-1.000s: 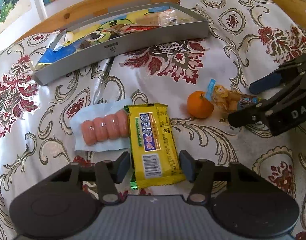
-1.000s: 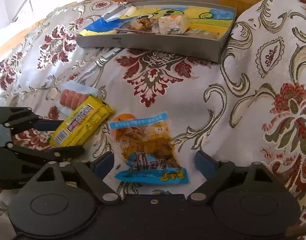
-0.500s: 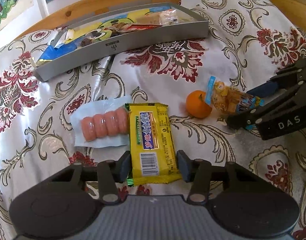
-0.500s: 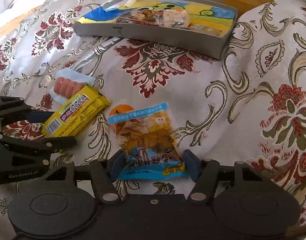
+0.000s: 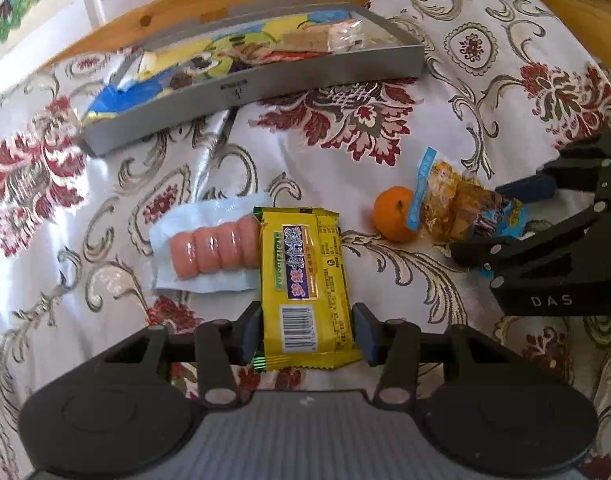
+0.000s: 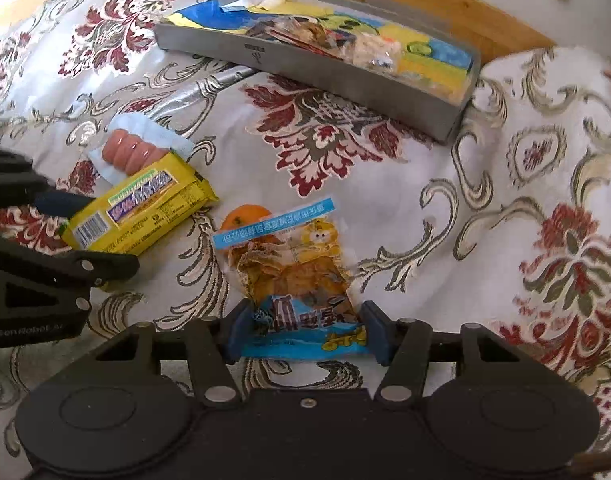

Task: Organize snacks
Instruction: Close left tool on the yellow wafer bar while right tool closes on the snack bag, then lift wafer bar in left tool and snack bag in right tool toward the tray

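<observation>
Your left gripper [image 5: 307, 332] has its blue pads pressed against both sides of the yellow foil-wrapped snack bar [image 5: 305, 280], which lies on the floral damask cloth [image 5: 345, 128]. Your right gripper [image 6: 301, 334] clamps the blue-edged clear snack pouch [image 6: 293, 272]. A small orange [image 5: 393, 218] touches that pouch; pink sausages [image 5: 213, 248] adjoin the bar; the grey metal tray [image 5: 265, 84] sits beyond

The left wrist camera sat low behind its own gripper [image 5: 307, 330], close over the patterned cloth [image 5: 385, 152], and faced forward toward the grey tray [image 5: 265, 88] by the wooden edge. The right wrist camera looked the same way from a spot further right, just as near, behind the right gripper [image 6: 301, 334]. Both views shared the tray [image 6: 345, 80], the yellow packet [image 5: 305, 276] [image 6: 141, 208], the orange [image 5: 393, 214] [image 6: 245, 216], and each other's gripper at the side.
</observation>
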The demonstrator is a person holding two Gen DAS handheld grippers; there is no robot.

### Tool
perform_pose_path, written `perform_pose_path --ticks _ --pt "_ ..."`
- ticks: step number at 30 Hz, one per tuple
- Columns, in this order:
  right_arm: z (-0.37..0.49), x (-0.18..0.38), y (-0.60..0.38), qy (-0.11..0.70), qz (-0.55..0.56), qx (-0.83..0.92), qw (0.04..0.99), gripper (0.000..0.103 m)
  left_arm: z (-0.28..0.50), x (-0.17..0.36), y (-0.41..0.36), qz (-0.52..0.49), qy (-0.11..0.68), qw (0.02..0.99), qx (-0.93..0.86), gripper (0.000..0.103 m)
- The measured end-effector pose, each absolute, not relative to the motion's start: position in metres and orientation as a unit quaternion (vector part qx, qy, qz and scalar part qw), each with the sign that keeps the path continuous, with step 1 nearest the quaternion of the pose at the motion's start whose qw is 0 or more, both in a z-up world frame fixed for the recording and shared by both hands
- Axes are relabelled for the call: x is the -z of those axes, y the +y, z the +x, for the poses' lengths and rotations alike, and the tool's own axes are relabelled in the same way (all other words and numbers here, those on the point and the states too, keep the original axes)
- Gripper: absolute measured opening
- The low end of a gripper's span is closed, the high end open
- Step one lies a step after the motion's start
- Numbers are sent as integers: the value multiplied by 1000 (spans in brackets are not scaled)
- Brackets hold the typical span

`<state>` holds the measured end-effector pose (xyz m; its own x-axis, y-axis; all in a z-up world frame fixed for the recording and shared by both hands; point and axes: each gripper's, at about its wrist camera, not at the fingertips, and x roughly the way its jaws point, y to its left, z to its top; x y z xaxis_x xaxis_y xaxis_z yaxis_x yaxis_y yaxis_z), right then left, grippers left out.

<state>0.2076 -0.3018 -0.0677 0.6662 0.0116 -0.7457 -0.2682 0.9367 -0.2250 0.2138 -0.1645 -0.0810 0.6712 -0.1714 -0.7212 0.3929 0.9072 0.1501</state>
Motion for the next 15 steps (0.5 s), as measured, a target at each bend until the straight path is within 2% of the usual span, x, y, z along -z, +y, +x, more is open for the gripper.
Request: perform_pose_path --ticks 15 --pt "187 54 -283 301 -262 -58 915 59 195 67 -171 234 310 911 140 51"
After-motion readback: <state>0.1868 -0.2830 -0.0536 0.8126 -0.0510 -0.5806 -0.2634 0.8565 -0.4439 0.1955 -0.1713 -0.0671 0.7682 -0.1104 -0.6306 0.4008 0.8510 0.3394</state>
